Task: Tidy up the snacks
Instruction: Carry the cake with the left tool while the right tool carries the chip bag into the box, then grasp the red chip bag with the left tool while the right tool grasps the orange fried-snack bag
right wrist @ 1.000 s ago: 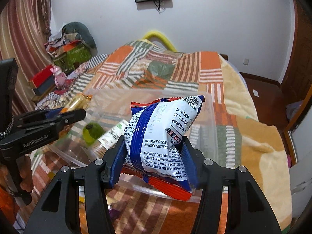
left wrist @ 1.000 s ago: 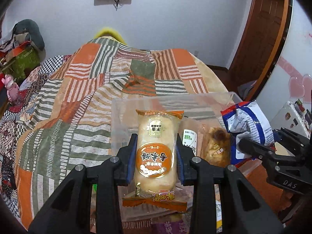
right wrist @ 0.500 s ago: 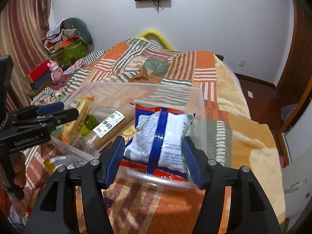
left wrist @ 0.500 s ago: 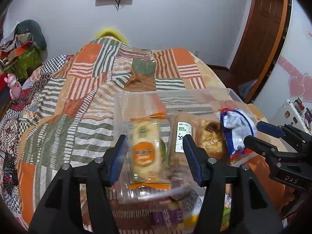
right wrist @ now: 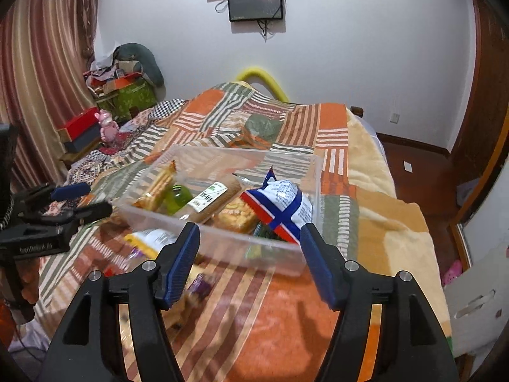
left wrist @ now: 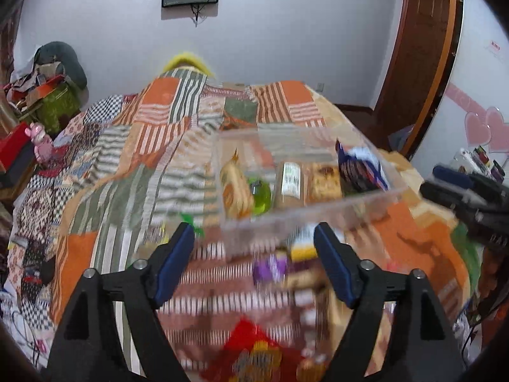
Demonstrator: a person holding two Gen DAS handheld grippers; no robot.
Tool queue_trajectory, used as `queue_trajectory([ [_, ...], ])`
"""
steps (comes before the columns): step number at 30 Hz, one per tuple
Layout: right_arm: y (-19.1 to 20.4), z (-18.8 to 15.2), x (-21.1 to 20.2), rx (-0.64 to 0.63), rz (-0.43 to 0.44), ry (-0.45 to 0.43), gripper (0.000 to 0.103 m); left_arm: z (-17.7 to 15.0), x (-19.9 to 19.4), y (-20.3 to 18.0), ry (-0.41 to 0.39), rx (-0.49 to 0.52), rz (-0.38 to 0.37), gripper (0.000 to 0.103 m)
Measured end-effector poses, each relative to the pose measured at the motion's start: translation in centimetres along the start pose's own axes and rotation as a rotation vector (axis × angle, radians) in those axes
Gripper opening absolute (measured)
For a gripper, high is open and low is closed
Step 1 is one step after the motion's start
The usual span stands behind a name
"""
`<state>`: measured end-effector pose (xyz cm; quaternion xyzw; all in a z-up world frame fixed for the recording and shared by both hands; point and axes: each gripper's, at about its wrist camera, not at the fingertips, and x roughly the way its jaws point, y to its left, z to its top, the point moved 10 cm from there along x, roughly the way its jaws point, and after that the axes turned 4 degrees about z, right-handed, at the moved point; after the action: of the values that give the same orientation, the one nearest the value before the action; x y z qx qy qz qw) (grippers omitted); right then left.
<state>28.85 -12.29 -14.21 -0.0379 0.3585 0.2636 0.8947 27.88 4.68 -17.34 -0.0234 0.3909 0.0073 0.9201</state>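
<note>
A clear plastic bin (left wrist: pixel 305 213) (right wrist: pixel 222 235) sits on the patchwork quilt. In it lie an orange rice-cracker packet (left wrist: pixel 235 187) (right wrist: pixel 157 187), a green item (left wrist: pixel 261 192), a labelled biscuit roll (right wrist: pixel 213 197), a golden snack pack (right wrist: pixel 237 213) and a blue-and-white chip bag (left wrist: pixel 359 168) (right wrist: pixel 286 207). My left gripper (left wrist: pixel 254 227) hangs in front of the bin, jaws opening, nothing between them. My right gripper (right wrist: pixel 250 227) is also short of the bin, jaws opening and empty. Each shows at the edge of the other's view: left gripper (right wrist: pixel 82 199), right gripper (left wrist: pixel 445 178).
Loose snacks lie on the quilt in front of the bin: a red packet (left wrist: pixel 254 350), a purple one (right wrist: pixel 200 283), a yellow-white one (right wrist: pixel 152 238). Red boxes (right wrist: pixel 79 127) and a pink toy (right wrist: pixel 106 125) sit at the left. A wooden door (left wrist: pixel 420 47) stands right.
The left gripper let go of the orange cracker packet and the right gripper of the chip bag; both packets now lie in the bin. Both grippers pulled back and widened.
</note>
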Motion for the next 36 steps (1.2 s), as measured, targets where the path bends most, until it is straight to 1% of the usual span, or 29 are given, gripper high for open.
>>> queue_trajectory([
  [6,0.7,-1.4,-1.3,-0.002,0.014,0.003,0.064,-5.8,-0.9,-0.5,0.094,0.015,-0.017,0.081],
  [10,1.2,-2.3,-1.3,0.005,0.021,0.018,0.064,-9.4,-1.2,-1.5,0.145,0.023,-0.053,0.081],
  [13,1.6,-2.9,-1.3,0.012,0.025,0.028,0.064,-11.1,-1.7,-2.4,0.153,0.044,-0.056,0.082],
  [16,2.1,-3.3,-1.1,0.020,0.035,0.040,0.064,-12.5,-2.3,-3.2,0.145,0.069,-0.065,0.087],
  [19,2.7,-3.8,-1.0,0.017,0.042,0.046,0.064,-13.4,-2.2,-2.9,0.139,0.117,-0.019,0.087],
  [21,3.2,-3.9,-1.1,0.011,0.046,0.048,0.064,-13.8,-2.1,-2.1,0.141,0.125,0.008,0.088],
  [25,3.9,-4.2,-0.7,-0.001,0.051,0.055,0.064,-14.4,-1.7,1.0,0.151,0.080,0.063,0.088],
  [28,4.3,-4.3,-0.4,-0.005,0.055,0.061,0.064,-14.8,-1.3,3.9,0.175,0.017,0.108,0.088],
  [30,4.5,-4.3,-0.3,-0.008,0.054,0.063,0.064,-15.0,-1.2,5.5,0.192,-0.032,0.115,0.088],
  [32,4.7,-4.4,-0.2,-0.016,0.051,0.064,0.064,-14.9,-1.7,6.4,0.194,-0.098,0.084,0.088],
  [36,5.0,-4.4,0.0,-0.018,0.059,0.066,0.064,-15.1,-2.4,6.7,0.216,-0.175,-0.002,0.088],
])
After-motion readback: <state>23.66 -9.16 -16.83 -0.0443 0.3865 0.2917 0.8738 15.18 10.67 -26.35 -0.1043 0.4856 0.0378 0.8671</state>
